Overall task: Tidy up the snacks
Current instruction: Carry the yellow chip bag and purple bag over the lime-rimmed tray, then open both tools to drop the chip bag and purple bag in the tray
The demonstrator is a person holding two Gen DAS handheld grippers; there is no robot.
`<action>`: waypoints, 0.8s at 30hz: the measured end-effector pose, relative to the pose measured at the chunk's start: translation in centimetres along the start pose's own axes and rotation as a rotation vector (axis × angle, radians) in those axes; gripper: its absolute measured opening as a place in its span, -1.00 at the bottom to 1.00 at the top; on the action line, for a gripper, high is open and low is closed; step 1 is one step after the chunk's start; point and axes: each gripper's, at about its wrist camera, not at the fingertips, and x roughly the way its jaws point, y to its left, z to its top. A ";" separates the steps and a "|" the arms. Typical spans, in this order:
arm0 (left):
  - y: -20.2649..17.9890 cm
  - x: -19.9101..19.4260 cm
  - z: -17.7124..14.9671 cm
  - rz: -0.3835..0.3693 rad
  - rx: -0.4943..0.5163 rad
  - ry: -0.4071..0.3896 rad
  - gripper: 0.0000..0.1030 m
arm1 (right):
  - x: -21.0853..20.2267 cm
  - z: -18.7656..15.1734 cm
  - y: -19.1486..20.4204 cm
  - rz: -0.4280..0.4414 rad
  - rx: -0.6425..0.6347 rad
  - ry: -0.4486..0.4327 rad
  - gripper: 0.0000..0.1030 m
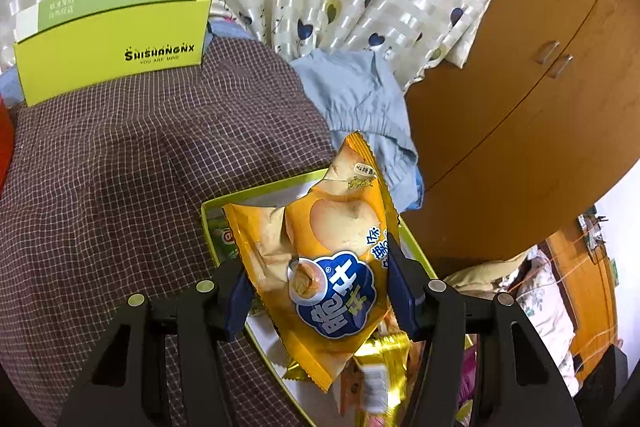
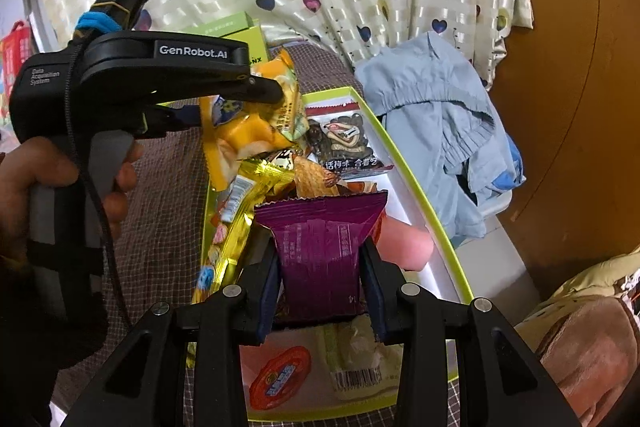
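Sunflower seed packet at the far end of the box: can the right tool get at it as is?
Probably not. The right tool is shut on a purple packet, so it has no free grip. The seed packet lies uncovered at the far end of the green-rimmed box, with nothing on top.

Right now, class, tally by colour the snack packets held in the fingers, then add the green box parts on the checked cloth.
orange packet: 1
purple packet: 1
green box parts, the upright box and the open tray: 2
Total: 4
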 end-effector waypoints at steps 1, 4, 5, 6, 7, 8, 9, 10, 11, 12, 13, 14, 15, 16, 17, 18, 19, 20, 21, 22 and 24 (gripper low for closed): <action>0.0 0.3 0.0 -0.002 -0.001 0.004 0.13 | 0.1 -0.1 -0.1 0.000 0.000 0.003 -0.30; 0.0 0.8 0.0 -0.007 -0.001 0.009 0.13 | 0.4 -0.1 -0.2 0.010 0.004 0.004 -0.30; 0.0 1.0 0.1 -0.004 -0.003 0.010 0.13 | 0.5 -0.1 -0.1 0.010 0.002 0.002 -0.30; -0.1 1.1 0.1 -0.003 -0.003 0.009 0.14 | 0.5 -0.1 -0.1 0.009 -0.002 0.001 -0.30; -0.1 1.2 0.2 -0.004 -0.003 0.009 0.14 | 0.6 -0.1 0.0 0.006 -0.006 0.000 -0.30; -0.1 1.3 0.2 -0.006 -0.004 0.009 0.14 | 0.6 -0.2 0.0 0.005 -0.009 -0.001 -0.29; 0.0 1.4 0.2 -0.006 -0.005 0.010 0.15 | 0.6 -0.2 0.1 0.005 -0.010 -0.001 -0.28; 0.0 1.5 0.1 -0.003 -0.008 0.013 0.18 | 0.6 -0.2 0.1 0.006 -0.011 -0.003 -0.27; 0.1 1.5 0.1 -0.001 -0.008 0.016 0.19 | 0.6 -0.2 0.1 0.008 -0.011 -0.003 -0.23; 0.1 1.5 0.0 -0.001 -0.005 0.017 0.20 | 0.6 -0.2 0.1 0.011 -0.009 -0.002 -0.21; 0.1 1.5 0.0 -0.001 -0.003 0.016 0.22 | 0.6 -0.2 0.1 0.014 -0.008 -0.003 -0.17; 0.1 1.5 0.0 -0.001 -0.004 0.016 0.22 | 0.5 -0.1 0.2 0.013 -0.010 -0.006 -0.14; 0.2 1.5 0.0 -0.001 -0.007 0.016 0.23 | 0.5 -0.1 0.3 0.009 -0.015 -0.009 -0.12; 0.2 1.5 0.0 -0.001 -0.008 0.017 0.23 | 0.4 0.0 0.4 0.005 -0.020 -0.012 -0.10; 0.1 1.5 -0.1 -0.001 -0.006 0.016 0.23 | 0.4 0.0 0.5 0.002 -0.023 -0.016 -0.06; 0.0 1.4 -0.2 0.000 0.000 0.016 0.24 | 0.3 0.0 0.6 0.001 -0.027 -0.021 -0.04; 0.0 1.4 -0.1 0.002 0.004 0.018 0.25 | 0.2 0.1 0.6 0.000 -0.029 -0.026 0.02; -0.1 1.4 -0.2 0.003 0.006 0.018 0.25 | 0.1 0.1 0.7 -0.003 -0.031 -0.032 0.09; -0.1 1.3 -0.2 0.000 0.008 0.017 0.25 | 0.0 0.1 0.7 -0.009 -0.033 -0.036 0.11; -0.2 1.2 -0.2 -0.002 0.007 0.014 0.26 | -0.1 0.2 0.7 -0.013 -0.033 -0.038 0.15; -0.2 0.9 -0.2 -0.003 0.006 0.009 0.26 | -0.2 0.2 0.5 -0.011 -0.028 -0.041 0.18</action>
